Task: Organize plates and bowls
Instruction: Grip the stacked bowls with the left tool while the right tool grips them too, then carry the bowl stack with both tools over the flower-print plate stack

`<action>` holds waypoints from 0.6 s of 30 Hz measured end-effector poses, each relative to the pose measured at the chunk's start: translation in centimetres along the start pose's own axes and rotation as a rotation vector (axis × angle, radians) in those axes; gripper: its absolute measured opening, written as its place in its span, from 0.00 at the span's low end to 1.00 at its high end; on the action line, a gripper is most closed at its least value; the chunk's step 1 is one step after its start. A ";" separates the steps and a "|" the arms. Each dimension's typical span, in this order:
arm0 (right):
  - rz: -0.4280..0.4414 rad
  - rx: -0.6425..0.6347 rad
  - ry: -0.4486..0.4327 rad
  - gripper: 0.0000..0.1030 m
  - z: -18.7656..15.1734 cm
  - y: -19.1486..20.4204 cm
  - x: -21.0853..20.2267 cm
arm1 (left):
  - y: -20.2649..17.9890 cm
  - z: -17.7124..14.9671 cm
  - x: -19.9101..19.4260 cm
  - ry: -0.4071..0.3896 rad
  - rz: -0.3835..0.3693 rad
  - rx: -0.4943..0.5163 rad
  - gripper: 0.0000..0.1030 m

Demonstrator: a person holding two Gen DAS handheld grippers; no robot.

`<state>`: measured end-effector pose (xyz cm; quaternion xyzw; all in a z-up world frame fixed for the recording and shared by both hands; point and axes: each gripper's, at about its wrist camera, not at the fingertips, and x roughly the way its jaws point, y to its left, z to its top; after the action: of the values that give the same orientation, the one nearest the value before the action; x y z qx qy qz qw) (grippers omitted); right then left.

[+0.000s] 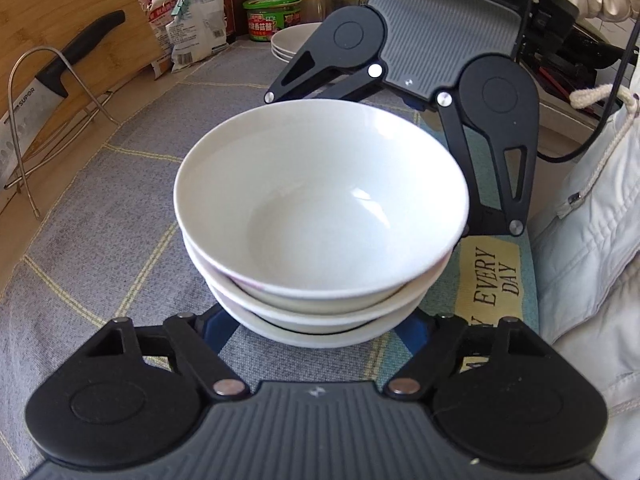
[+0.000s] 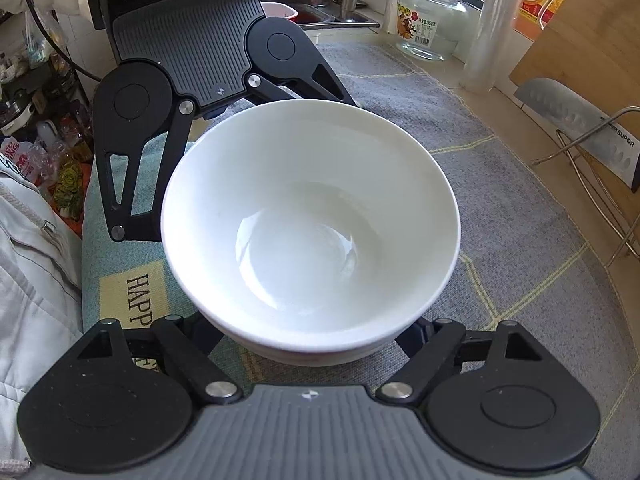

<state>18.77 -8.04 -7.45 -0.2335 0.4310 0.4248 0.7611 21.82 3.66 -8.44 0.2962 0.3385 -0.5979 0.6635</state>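
A stack of three white bowls [image 1: 320, 208] stands on a grey checked cloth [image 1: 120, 220]; it also shows in the right wrist view [image 2: 312, 220]. My left gripper [image 1: 320, 330] is spread wide around the base of the stack, fingertips hidden under the bowls. My right gripper [image 2: 310, 336] faces it from the opposite side, also spread wide around the stack's base. Each gripper appears in the other's view behind the bowls, the right gripper [image 1: 408, 80] and the left gripper [image 2: 224, 92]. A stack of white plates [image 1: 288, 42] sits at the far end.
A knife [image 1: 48, 80] leans in a wire rack [image 1: 40, 128] before a wooden board [image 1: 60, 12]. Bags, jars and bottles [image 1: 272, 16] stand at the back. A glass jar [image 2: 430, 24] and the knife rack [image 2: 592, 152] are on the counter. A person's white jacket [image 1: 592, 208] is alongside.
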 end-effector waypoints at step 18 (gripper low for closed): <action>0.009 0.008 0.022 0.86 0.3 0.0 -0.4 | -0.2 0.4 0.1 0.008 -0.013 -0.011 0.78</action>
<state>18.80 -7.96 -6.97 -0.2332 0.4422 0.4237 0.7554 21.63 3.24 -8.24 0.2925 0.3463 -0.5992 0.6600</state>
